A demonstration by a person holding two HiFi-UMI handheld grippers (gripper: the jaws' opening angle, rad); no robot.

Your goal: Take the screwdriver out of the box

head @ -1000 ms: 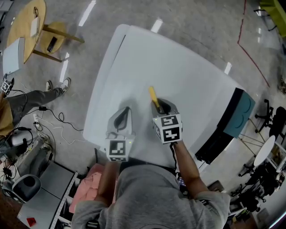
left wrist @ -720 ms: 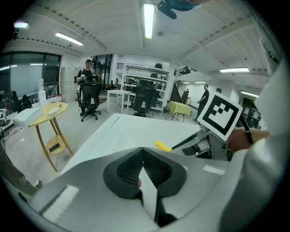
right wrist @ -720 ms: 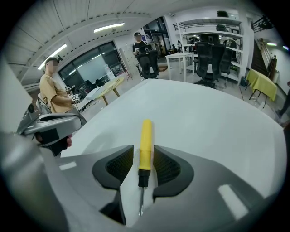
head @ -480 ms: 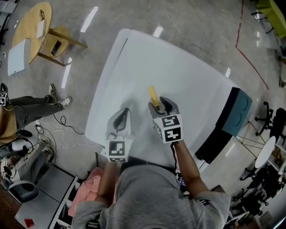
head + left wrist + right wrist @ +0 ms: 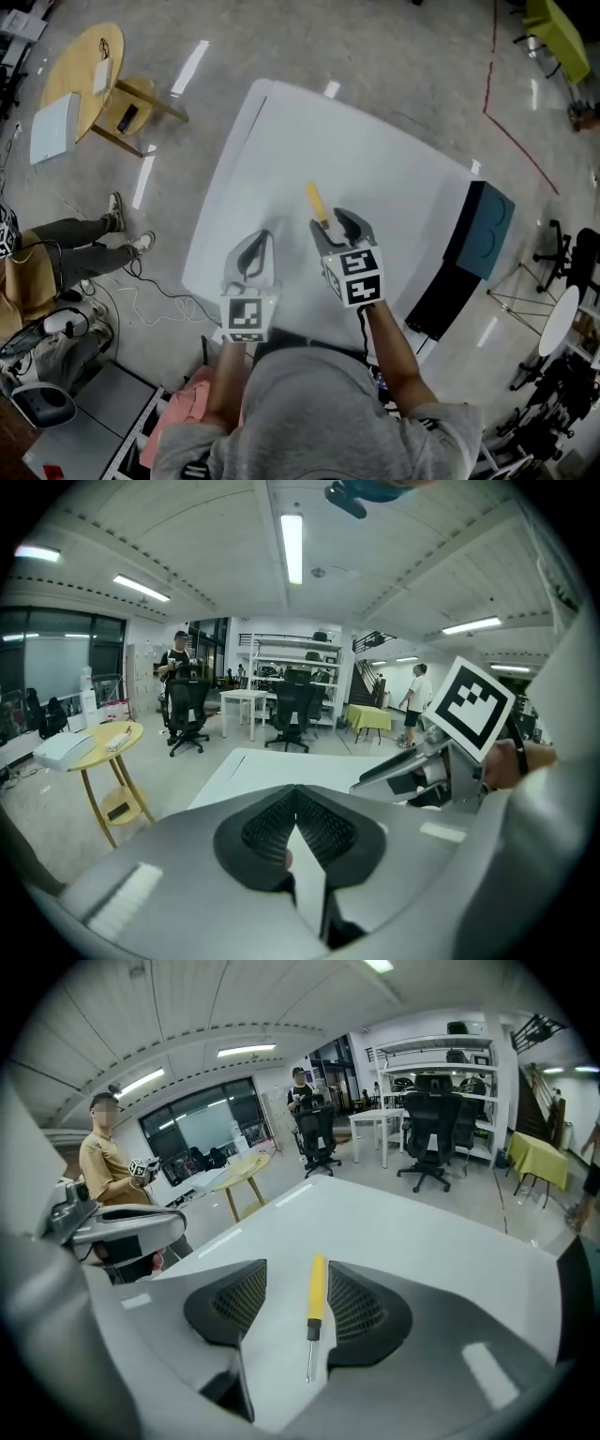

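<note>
A yellow-handled screwdriver (image 5: 319, 203) (image 5: 317, 1290) lies flat on the white table (image 5: 375, 141), shaft towards me. My right gripper (image 5: 334, 223) (image 5: 298, 1283) hovers just above its near end. Its jaws are opening and stand wide, and the pads do not touch the screwdriver seen between them. To its left, my left gripper (image 5: 255, 246) (image 5: 296, 794) hangs over the table's near part with its pad tips together and nothing in them. In the left gripper view the right gripper's marker cube (image 5: 473, 705) shows at the right.
A black and teal case (image 5: 473, 248) sits at the table's right edge. On the floor at the left are a round yellow side table (image 5: 80, 80) and a seated person (image 5: 56, 253). Office chairs (image 5: 427, 1119) and shelving stand beyond the table's far end.
The right jaws have spread apart and let go of the screwdriver, which stays on the table. Both grippers have lifted a little away from the tabletop.
</note>
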